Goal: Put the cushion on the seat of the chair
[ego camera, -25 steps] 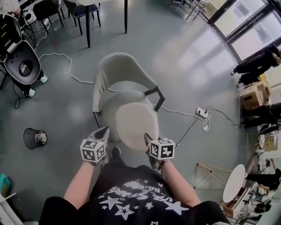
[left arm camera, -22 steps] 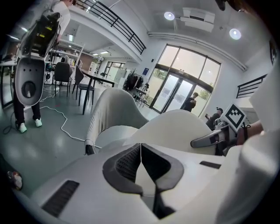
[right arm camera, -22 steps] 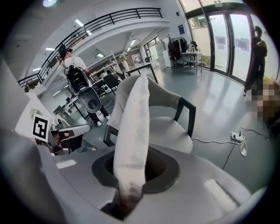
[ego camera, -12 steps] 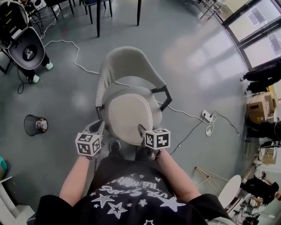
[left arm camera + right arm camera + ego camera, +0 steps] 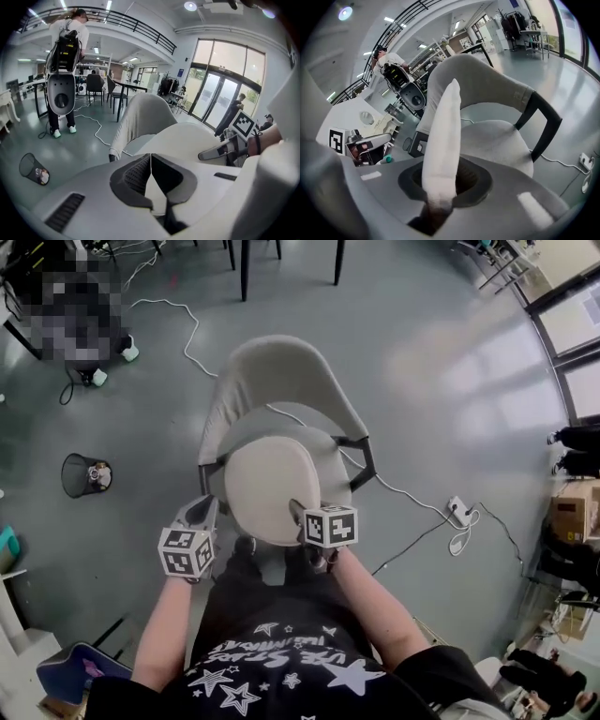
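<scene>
Since the cushion (image 5: 272, 486), held tilted just over the chair seat (image 5: 497, 140), seems light and soft yet shape-keeping, its near rim suits a pinch: jaws of the right gripper (image 5: 440, 185) clamp there, while those of the left gripper (image 5: 150, 164) are closed, empty, beside it.

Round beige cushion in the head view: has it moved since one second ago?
Yes. Against the grey chair seat, the round beige cushion has shifted to the view's left, now more centred over it.
</scene>
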`<action>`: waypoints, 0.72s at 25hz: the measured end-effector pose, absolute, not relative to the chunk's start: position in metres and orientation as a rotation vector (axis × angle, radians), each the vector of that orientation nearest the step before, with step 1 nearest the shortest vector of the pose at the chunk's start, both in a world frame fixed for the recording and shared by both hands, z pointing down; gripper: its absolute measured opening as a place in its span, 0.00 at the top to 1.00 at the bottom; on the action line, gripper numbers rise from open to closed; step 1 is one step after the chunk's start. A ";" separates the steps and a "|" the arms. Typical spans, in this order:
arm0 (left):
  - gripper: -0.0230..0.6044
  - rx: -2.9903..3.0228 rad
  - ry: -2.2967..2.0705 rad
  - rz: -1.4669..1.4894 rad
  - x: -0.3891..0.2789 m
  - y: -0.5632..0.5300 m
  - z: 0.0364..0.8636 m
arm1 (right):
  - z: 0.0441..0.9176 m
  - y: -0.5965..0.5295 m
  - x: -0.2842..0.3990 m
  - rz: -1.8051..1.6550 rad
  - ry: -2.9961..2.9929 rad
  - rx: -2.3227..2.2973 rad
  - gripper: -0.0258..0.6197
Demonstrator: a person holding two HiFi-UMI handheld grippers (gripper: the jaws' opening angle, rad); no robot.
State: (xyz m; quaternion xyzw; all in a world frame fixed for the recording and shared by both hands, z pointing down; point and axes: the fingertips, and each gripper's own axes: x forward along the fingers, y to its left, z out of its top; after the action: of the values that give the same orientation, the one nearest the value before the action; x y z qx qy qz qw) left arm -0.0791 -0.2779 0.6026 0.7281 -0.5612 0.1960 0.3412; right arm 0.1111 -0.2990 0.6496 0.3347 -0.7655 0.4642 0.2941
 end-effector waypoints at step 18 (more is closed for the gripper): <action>0.94 1.731 -1.494 0.494 -0.033 -0.316 0.687 | 0.768 -0.348 0.178 1.270 -1.891 0.934 0.86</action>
State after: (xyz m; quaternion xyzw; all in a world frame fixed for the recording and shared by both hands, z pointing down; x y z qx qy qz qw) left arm -0.0333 -0.3161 0.6873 0.6812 -0.5880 0.1946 0.3904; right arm 0.1780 -0.3481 0.7683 0.3575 -0.7243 0.4863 0.3333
